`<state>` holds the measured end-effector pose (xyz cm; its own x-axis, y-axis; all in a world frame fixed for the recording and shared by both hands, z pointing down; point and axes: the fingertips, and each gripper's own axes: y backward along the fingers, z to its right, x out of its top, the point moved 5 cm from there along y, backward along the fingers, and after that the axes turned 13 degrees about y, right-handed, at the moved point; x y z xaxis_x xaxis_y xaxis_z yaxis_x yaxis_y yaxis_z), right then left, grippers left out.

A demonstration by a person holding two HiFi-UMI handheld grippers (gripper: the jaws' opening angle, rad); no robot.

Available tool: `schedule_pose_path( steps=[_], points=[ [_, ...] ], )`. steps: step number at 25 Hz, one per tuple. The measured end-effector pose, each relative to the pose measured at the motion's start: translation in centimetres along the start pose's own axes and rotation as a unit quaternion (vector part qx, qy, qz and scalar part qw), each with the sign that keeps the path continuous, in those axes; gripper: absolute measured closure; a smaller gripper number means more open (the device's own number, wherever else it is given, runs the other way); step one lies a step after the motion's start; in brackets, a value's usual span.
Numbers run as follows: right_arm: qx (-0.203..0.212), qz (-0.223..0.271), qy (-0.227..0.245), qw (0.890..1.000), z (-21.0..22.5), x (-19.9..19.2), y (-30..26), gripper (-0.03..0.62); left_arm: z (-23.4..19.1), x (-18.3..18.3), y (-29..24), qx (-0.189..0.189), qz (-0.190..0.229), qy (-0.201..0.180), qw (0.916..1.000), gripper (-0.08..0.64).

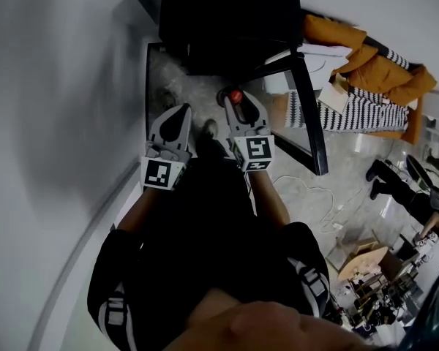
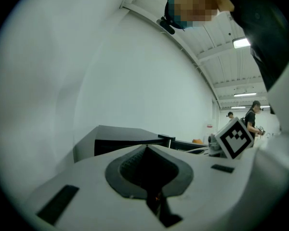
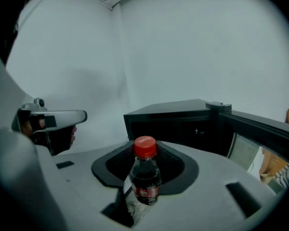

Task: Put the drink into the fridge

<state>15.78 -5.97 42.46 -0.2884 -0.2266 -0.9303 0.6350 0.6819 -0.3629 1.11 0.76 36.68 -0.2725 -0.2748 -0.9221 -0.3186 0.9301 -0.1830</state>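
A small dark drink bottle [image 3: 145, 179] with a red cap [image 3: 145, 147] stands upright between the jaws of my right gripper [image 3: 147, 170], which is shut on it. In the head view the cap [image 1: 235, 96] shows at the tip of the right gripper [image 1: 239, 108], just in front of the black fridge [image 1: 227, 13]. The fridge's door [image 1: 309, 115] stands open to the right. The fridge's dark inside [image 3: 178, 124] lies straight ahead of the bottle. My left gripper [image 1: 178, 117] hangs beside the right one, its jaws [image 2: 148, 165] together with nothing in them.
A white wall [image 1: 58, 86] runs along the left. Orange and striped cushions [image 1: 373, 72] lie right of the fridge door. A white cable [image 1: 314, 192] and cardboard boxes [image 1: 358, 258] are on the floor at the right. People [image 2: 253, 114] stand far off.
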Motion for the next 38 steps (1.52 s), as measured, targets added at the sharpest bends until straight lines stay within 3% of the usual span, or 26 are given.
schedule_pose_path(
  steps=[14, 38],
  points=[
    [-0.067, 0.000, -0.006, 0.998, -0.5, 0.7, -4.7, 0.465, -5.4, 1.7, -3.3, -0.076, -0.022, -0.007, 0.9968, 0.555],
    [-0.079, -0.025, 0.006, 0.997, 0.7, -5.6, -14.2, 0.465, -9.8, -0.7, -5.2, -0.089, -0.018, -0.030, 0.9954, 0.555]
  ],
)
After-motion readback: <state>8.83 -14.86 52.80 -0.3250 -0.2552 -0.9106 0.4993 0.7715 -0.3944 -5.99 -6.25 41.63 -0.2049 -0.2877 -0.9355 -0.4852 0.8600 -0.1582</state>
